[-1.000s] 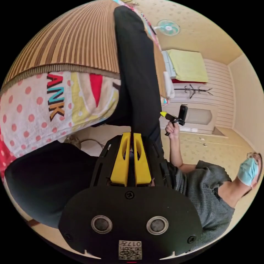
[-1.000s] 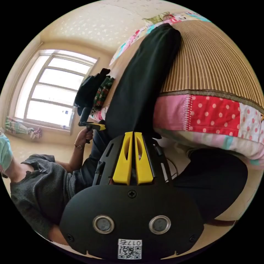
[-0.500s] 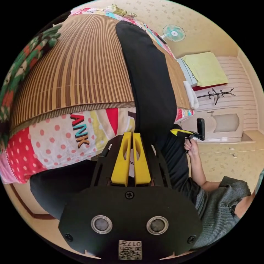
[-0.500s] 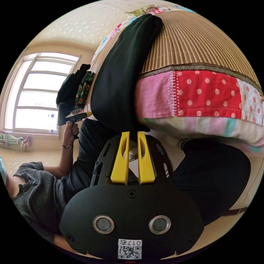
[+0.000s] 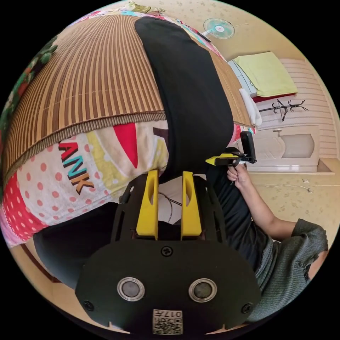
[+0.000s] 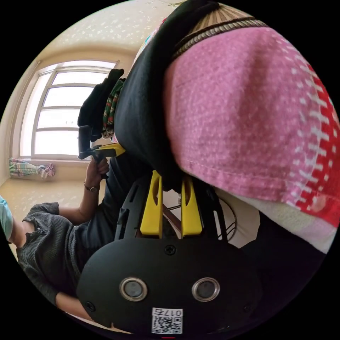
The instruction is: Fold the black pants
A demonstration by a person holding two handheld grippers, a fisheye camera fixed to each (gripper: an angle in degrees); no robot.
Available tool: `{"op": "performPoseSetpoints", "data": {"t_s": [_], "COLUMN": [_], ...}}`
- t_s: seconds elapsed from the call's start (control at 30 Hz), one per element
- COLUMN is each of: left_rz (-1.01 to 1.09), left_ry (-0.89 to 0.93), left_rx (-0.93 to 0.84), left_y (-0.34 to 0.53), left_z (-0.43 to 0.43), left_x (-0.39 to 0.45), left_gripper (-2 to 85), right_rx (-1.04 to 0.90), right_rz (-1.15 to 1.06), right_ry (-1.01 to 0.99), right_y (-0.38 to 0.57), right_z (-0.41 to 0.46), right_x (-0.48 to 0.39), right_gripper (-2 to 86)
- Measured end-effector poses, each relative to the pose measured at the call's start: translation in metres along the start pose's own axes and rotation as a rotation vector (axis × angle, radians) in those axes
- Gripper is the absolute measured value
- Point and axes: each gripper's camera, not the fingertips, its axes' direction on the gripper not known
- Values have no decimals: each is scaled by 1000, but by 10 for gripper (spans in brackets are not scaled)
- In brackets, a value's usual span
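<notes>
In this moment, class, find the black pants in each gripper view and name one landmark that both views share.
Left gripper view: the black pants run from the top centre down over the striped mat to the bed's edge, just above the left gripper.
Right gripper view: the black pants hang left of centre, beside the pink blanket, above the right gripper.
Shared landmark: the striped mat.

both views low, close, facing the bed edge (image 5: 88,125), sharing black pants (image 5: 191,92)
</notes>
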Motion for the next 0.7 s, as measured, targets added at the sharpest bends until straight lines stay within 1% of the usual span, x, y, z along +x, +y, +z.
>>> {"op": "performPoseSetpoints", "data": {"t_s": [0.03,0.1,0.13,0.17,0.2,0.23,0.27,0.3,0.33,0.37,0.4,0.43,0.47,0.5,0.53,0.57,0.6,0.63,0.67,0.7], "left_rz": [0,64,88,156,241,281,361,448,494,580,613,594,478,290,191,18,-114,-159,-205,-201], "left_ry": [4,45,67,158,328,434,666,886,977,1127,1211,1232,1250,1237,1216,1167,1106,1076,1013,950], "left_rx": [-16,-107,-120,-147,-149,-139,-126,-109,-94,-40,51,97,191,300,364,519,618,635,638,615], "left_y": [-2,-9,-9,-9,-7,-6,-5,-6,-7,-14,-26,-34,-54,-71,-76,-77,-73,-72,-70,-69], "left_z": [0,1,-2,-11,-26,-36,-54,-71,-79,-97,-113,-119,-125,-124,-123,-122,-119,-118,-116,-115], "left_x": [-2,-3,-2,-1,0,-1,-3,-2,-1,4,4,1,-12,-35,-48,-74,-93,-98,-103,-102], "left_gripper": [62,40,39,37,35,34,31,27,24,19,14,17,23,43,53,62,71,75,91,112], "right_rx": [-42,-97,-119,-122,-112,-89,-66,-49,-13,32,58,123,211,265,392,524,580,620,598,582], "right_rz": [-14,-55,-106,-185,-229,-314,-412,-469,-595,-709,-748,-748,-628,-547,-357,-164,-105,-57,-44,-46], "right_ry": [-48,-135,-210,-309,-371,-507,-639,-689,-774,-831,-855,-891,-904,-897,-851,-781,-744,-671,-606,-572], "right_y": [1,5,10,16,21,28,35,37,40,38,33,16,-11,-24,-44,-54,-57,-63,-69,-71], "right_z": [-5,-15,-27,-43,-53,-75,-99,-112,-139,-164,-176,-197,-215,-223,-236,-246,-250,-255,-257,-256], "right_x": [-1,-8,-17,-31,-39,-55,-73,-82,-102,-120,-127,-133,-125,-117,-91,-66,-57,-48,-48,-50], "right_gripper": [56,37,29,22,21,17,16,15,15,17,19,28,41,55,84,135,160,176,186,189]}}
